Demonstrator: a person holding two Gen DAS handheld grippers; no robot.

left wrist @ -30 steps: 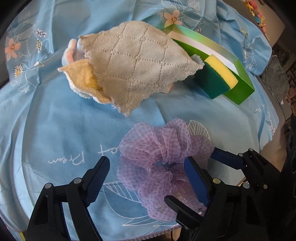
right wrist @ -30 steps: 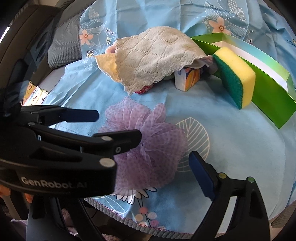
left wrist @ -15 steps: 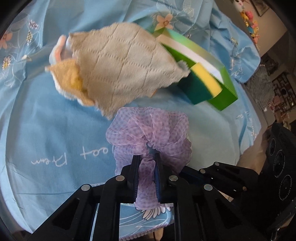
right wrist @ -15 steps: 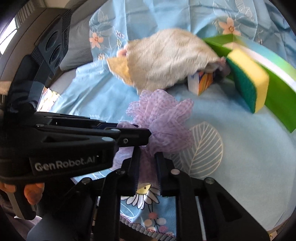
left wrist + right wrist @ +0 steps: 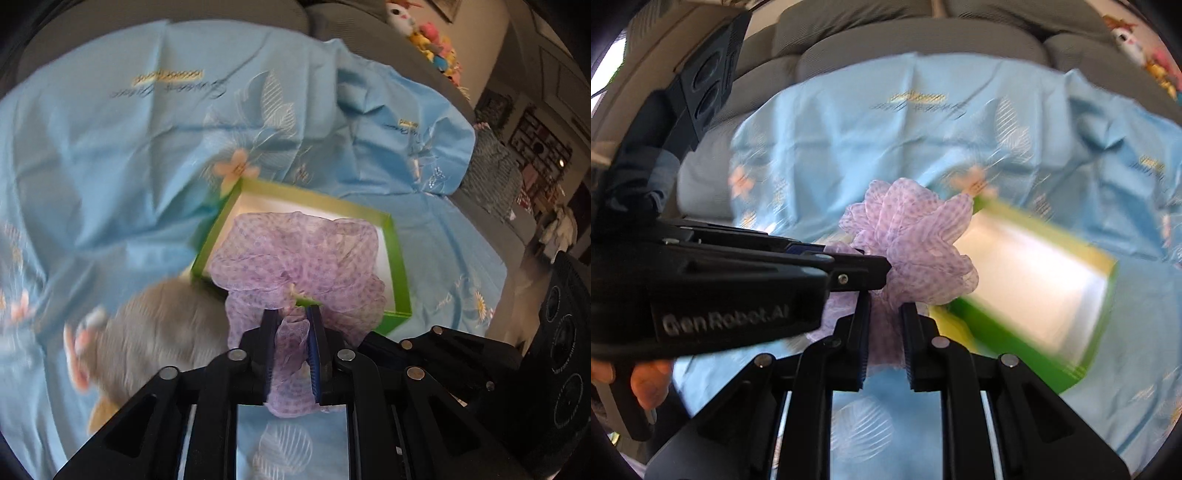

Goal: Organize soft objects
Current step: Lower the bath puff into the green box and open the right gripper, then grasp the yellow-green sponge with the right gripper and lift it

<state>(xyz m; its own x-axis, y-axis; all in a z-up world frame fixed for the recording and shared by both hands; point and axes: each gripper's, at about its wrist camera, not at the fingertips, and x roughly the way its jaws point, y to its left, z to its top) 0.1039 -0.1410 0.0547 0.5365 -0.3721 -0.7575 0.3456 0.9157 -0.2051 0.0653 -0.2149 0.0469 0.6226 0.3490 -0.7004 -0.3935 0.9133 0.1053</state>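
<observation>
A purple dotted mesh scrunchie [image 5: 303,258] hangs in the air, pinched from two sides. My left gripper [image 5: 292,314] is shut on its lower folds. My right gripper [image 5: 884,310] is shut on it too; it also shows in the right wrist view [image 5: 916,236]. The scrunchie is held above the near edge of a green box [image 5: 397,266] with a white inside, which lies on the blue flowered cloth [image 5: 110,155]. The left gripper shows in the right wrist view [image 5: 871,271] at the left, touching the scrunchie.
A beige quilted cloth [image 5: 159,332] over other soft things lies left of the box, blurred. A yellow sponge [image 5: 951,325] edge shows by the green box [image 5: 1034,280]. Grey sofa cushions [image 5: 905,40] stand behind. Plush toys [image 5: 432,40] sit at the far right.
Both grippers have lifted the scrunchie off the cloth and carried it over toward the green box. The views are blurred from the motion.
</observation>
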